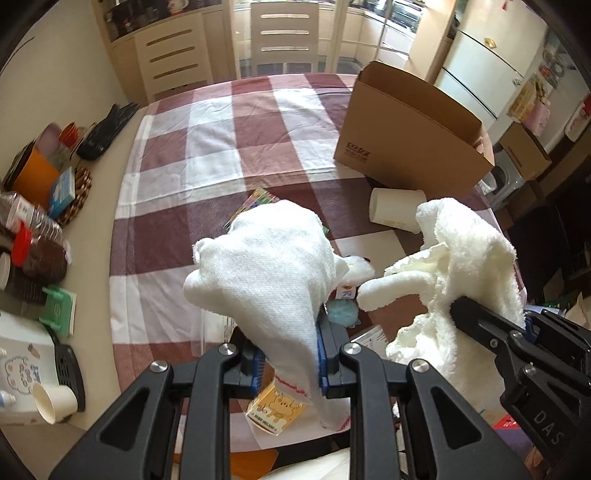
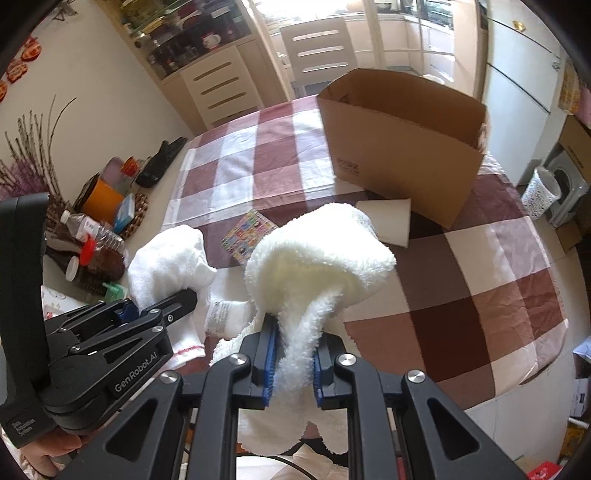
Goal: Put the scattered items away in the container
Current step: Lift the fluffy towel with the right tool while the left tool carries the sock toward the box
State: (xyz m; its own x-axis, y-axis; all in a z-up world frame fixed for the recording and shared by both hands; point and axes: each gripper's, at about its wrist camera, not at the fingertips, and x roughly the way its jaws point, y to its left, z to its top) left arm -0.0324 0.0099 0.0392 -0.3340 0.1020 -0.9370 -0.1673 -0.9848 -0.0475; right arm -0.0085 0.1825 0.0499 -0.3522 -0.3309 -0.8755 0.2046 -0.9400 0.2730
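With the left gripper [image 1: 291, 363] clamped on the white towel [image 1: 273, 258] and the right gripper [image 2: 291, 363] on the fluffy cloth [image 2: 317, 254], we carry both toward the cardboard box [image 2: 402, 147] for release inside.

We get bright daylight from the windows [image 1: 332, 22] at the top, blown out there; heavy fisheye bending and dark corners, everything else pretty sharp.

White chairs [image 1: 284, 33], a fridge [image 1: 491, 62] and bottles [image 2: 99, 236] surround the table.
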